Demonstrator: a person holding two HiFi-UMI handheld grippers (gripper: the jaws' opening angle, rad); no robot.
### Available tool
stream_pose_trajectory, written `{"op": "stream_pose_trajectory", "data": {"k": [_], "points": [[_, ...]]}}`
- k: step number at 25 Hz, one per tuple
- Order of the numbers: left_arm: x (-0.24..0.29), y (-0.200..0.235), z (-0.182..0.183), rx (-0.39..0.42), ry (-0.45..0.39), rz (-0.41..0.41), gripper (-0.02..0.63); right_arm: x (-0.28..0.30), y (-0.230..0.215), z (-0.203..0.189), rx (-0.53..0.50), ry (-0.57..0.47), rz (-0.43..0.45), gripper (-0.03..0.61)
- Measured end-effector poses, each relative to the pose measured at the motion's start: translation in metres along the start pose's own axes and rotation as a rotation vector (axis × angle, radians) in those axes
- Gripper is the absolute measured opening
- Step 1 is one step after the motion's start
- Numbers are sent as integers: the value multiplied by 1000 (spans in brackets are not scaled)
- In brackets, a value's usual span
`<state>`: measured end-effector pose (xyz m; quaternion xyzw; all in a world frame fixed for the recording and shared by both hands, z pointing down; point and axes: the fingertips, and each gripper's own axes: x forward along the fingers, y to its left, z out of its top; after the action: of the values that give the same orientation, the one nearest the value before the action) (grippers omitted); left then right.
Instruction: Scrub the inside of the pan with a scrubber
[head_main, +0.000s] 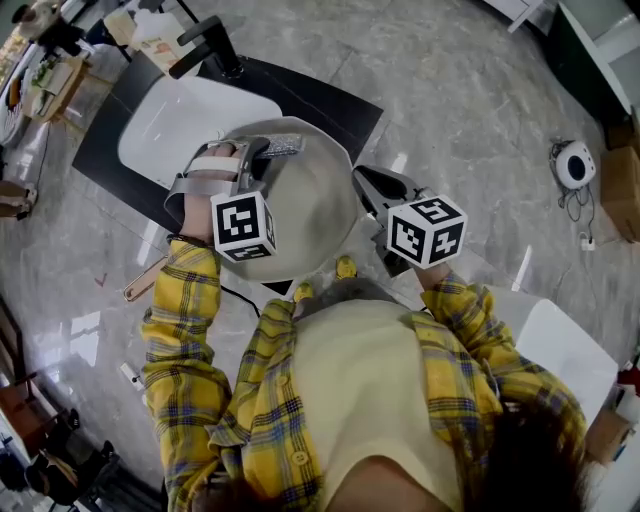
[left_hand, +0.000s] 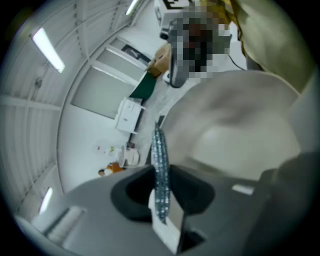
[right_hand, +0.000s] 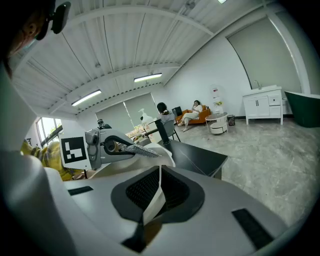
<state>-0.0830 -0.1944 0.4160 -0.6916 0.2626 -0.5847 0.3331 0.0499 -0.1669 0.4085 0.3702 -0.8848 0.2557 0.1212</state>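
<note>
the scrubbing step looks set up and probably under way: the pan (head_main: 300, 200) is held up off the counter in front of the person's chest, just this side of the white sink (head_main: 180, 120) and its black faucet (head_main: 210, 45), with one gripper on each side of it. the right gripper (right_hand: 157, 192) is clenched on a thin pale edge that runs between its jaws, which i judge to be the pan's rim, so it acts as the holder. the left gripper (left_hand: 160, 195) is clamped on the scrubber (left_hand: 160, 165), a thin sparkly pad seen edge-on that sticks out past its jaws toward the pan's pale curved surface. from the right gripper view the scrubber lies against or just above that surface; the left gripper view is blurred there, so i can't be sure of contact, nor which face of the pan is turned up. both forearms reach forward, bent at the elbow, and the left gripper comes in over the pan's left side while the right one points inward at its right edge. the next move calls for pressing the pad flat on the inside wall and sweeping it round, with the right grip holding firm so the pan does not twist.
</note>
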Motion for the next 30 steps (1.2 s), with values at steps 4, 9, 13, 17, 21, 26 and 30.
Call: {"op": "stream_pose_trajectory", "data": {"k": [4, 9, 13, 17, 21, 26, 30], "points": [[8, 12, 0, 119, -5, 80, 91, 6, 0, -3, -2, 11, 7, 17], [20, 5, -1, 218, 22, 77, 91, 9, 2, -6, -9, 22, 17, 17], [22, -2, 2, 220, 17, 75, 91, 11, 2, -10, -20, 36, 15, 17], [23, -4, -2, 248, 49, 107, 90, 12, 4, -14, -29, 45, 15, 17], [23, -13, -8, 236, 76, 89, 91, 11, 4, -14, -18, 41, 16, 17], [18, -17, -15, 248, 98, 94, 91, 9, 4, -15, -5, 38, 12, 17], [16, -18, -20, 269, 125, 100, 91, 9, 4, -15, -2, 37, 10, 17]]}}
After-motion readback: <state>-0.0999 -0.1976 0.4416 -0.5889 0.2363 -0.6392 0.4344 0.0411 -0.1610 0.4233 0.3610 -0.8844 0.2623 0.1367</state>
